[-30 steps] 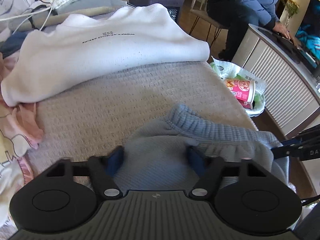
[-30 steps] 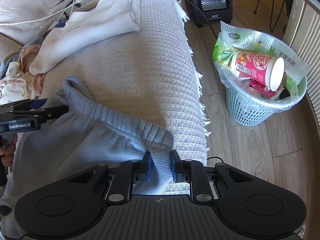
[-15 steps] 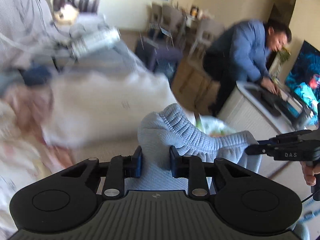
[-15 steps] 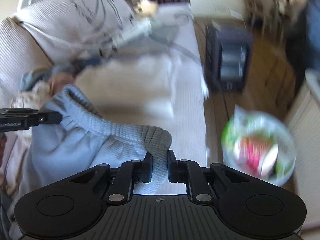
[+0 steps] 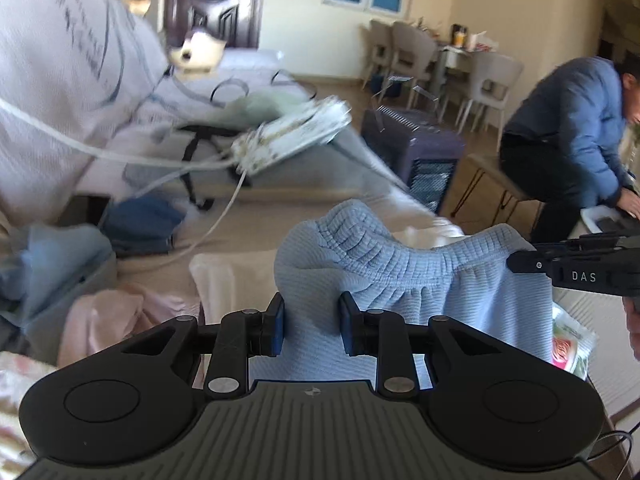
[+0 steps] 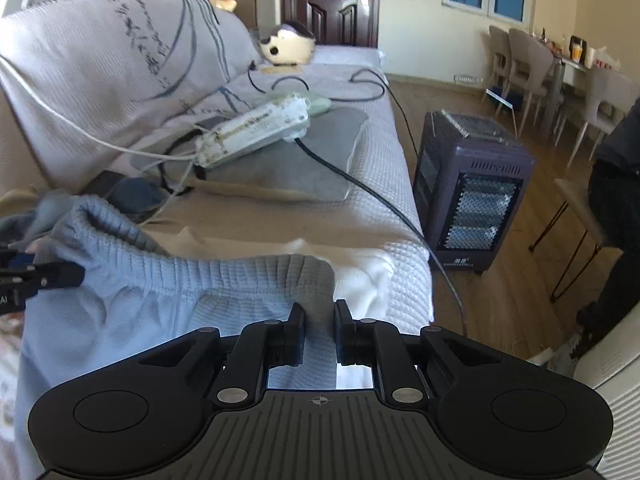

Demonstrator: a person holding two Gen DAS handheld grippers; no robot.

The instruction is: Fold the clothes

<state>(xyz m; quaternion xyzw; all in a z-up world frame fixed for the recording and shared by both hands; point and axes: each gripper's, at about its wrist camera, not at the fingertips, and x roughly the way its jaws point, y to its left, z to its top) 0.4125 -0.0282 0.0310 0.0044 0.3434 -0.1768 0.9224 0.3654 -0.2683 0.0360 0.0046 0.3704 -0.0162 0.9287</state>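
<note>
Light blue knit trousers (image 5: 404, 264) hang by their ribbed elastic waistband between both grippers, lifted off the sofa. My left gripper (image 5: 311, 330) is shut on the waistband's left corner. My right gripper (image 6: 319, 331) is shut on the trousers (image 6: 168, 292) at the waistband's right corner. Each gripper's tip shows in the other's view: the right gripper (image 5: 528, 263) at the right edge, the left gripper (image 6: 60, 274) at the left edge. A folded white sweater (image 6: 360, 268) lies on the sofa below and beyond the trousers.
The sofa (image 6: 376, 184) carries a power strip (image 6: 256, 128) with trailing cables, a grey cushion (image 6: 296, 160) and loose clothes (image 5: 112, 312) at the left. An electric heater (image 6: 472, 196) stands on the wooden floor. A person in a blue jacket (image 5: 568, 136) bends at the right.
Both grippers closed on the waistband, then rose and tilted up, lifting the trousers off the sofa. The views now look across the room instead of down at the seat and the bin.
</note>
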